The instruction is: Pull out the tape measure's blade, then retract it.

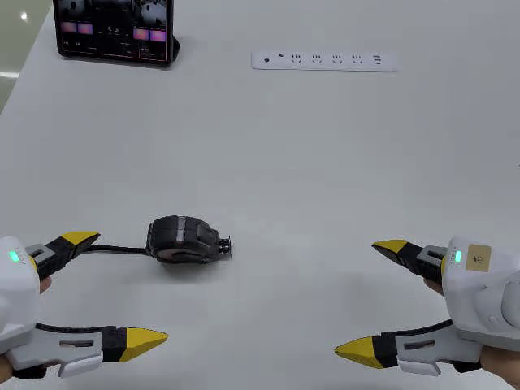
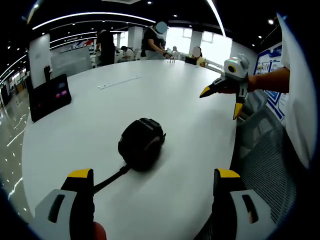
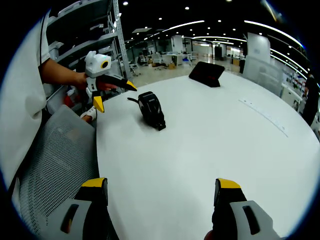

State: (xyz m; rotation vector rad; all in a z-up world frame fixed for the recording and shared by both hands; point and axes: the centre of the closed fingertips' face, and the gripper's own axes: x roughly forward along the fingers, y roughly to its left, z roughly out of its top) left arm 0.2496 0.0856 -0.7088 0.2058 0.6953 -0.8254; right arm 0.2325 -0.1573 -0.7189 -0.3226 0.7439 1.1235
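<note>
A black tape measure lies on the white table, its strap trailing left and its blade end facing right; the blade is wound in. It also sits centrally in the left gripper view as the tape measure and far off as the tape measure. My left gripper stands open just left of it, yellow tips apart, with the strap lying between its fingers. My right gripper is open at the table's right front, well away from the case, holding nothing.
A dark tablet stands at the back left and a white power strip lies at the back centre. A mesh chair sits by the table's near edge. People stand beyond the table's far side in the left gripper view.
</note>
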